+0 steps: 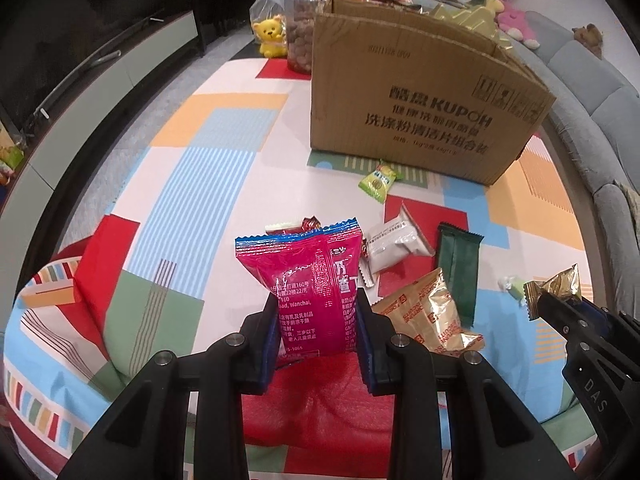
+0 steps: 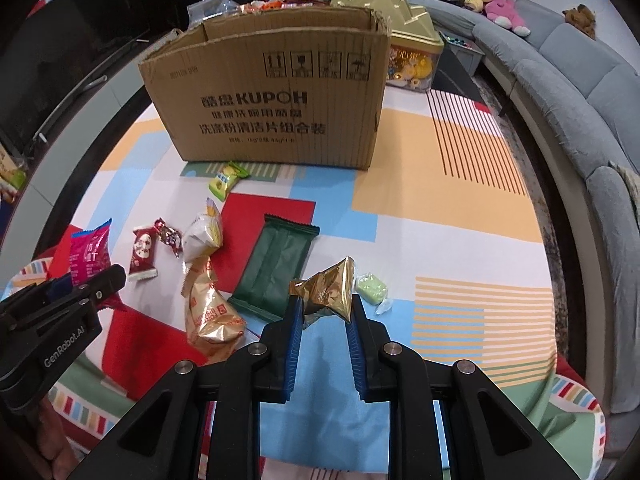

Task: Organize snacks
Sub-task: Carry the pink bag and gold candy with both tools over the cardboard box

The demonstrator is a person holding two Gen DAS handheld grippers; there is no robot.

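Note:
My left gripper (image 1: 317, 300) is shut on a magenta snack packet (image 1: 310, 280), held upright above the patterned tablecloth. My right gripper (image 2: 323, 304) is shut on a crumpled gold foil packet (image 2: 328, 290), also lifted off the cloth. An open cardboard box (image 2: 272, 96) stands at the back of the table. Loose on the cloth lie a dark green bar (image 2: 276, 264), a gold-and-orange biscuit bag (image 2: 210, 312), a white packet (image 2: 202, 236), a red candy packet (image 2: 142, 254), a green-yellow sweet (image 2: 224, 182) and a pale green sweet (image 2: 372, 290).
A gold gift tin (image 2: 412, 56) sits behind the box on the right. A jar of brown snacks (image 1: 300, 36) and a yellow bear toy (image 1: 270, 36) stand behind it on the left. A grey sofa (image 2: 580, 80) curves along the right, a dark cabinet (image 1: 80, 60) on the left.

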